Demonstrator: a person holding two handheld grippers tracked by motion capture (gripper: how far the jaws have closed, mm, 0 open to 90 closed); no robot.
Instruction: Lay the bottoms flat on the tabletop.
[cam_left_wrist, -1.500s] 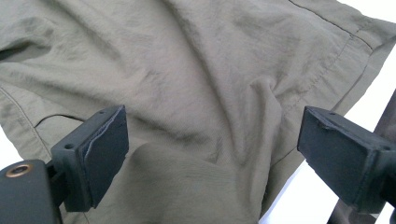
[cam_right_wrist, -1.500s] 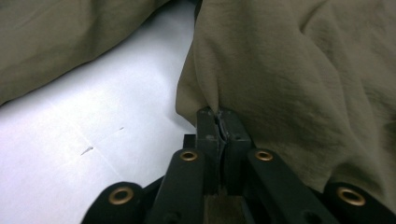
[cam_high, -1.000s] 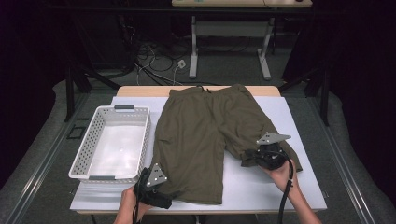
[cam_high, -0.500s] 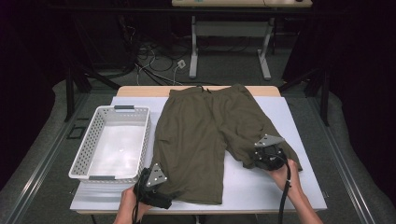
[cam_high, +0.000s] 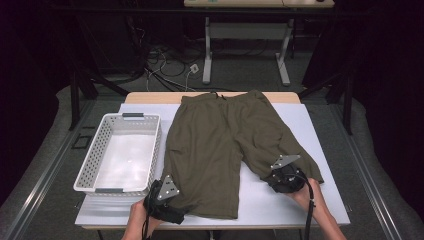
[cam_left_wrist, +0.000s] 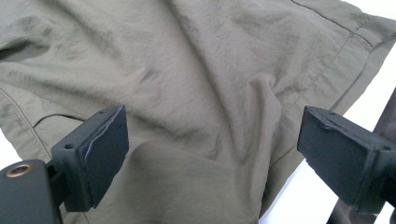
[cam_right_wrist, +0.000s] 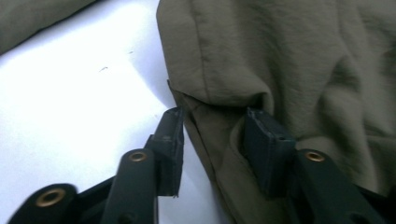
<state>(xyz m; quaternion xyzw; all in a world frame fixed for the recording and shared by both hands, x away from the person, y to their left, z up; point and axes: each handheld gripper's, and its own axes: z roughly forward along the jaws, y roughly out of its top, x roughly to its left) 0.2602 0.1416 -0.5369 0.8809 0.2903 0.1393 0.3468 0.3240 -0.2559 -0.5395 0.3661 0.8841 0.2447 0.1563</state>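
Olive shorts (cam_high: 220, 145) lie flat on the white table cover, waistband at the far side. My left gripper (cam_high: 175, 212) sits at the near hem of the left leg. In the left gripper view it (cam_left_wrist: 212, 135) is open wide, and a hump of the shorts' cloth (cam_left_wrist: 196, 70) rises between the jaws without touching the pads. My right gripper (cam_high: 274, 183) rests at the hem of the right leg. Its jaws (cam_right_wrist: 212, 126) have just been opening; a fold of the hem (cam_right_wrist: 219, 121) lies loose between them.
A white slotted basket (cam_high: 90, 160) stands to the left of the shorts with nothing in it. The white cover (cam_high: 300, 125) shows bare to the right of the shorts. Beyond the table are desk legs and cables on the floor.
My right hand has sunk a little onto the right leg's hem. The left hand and the shorts have kept still.
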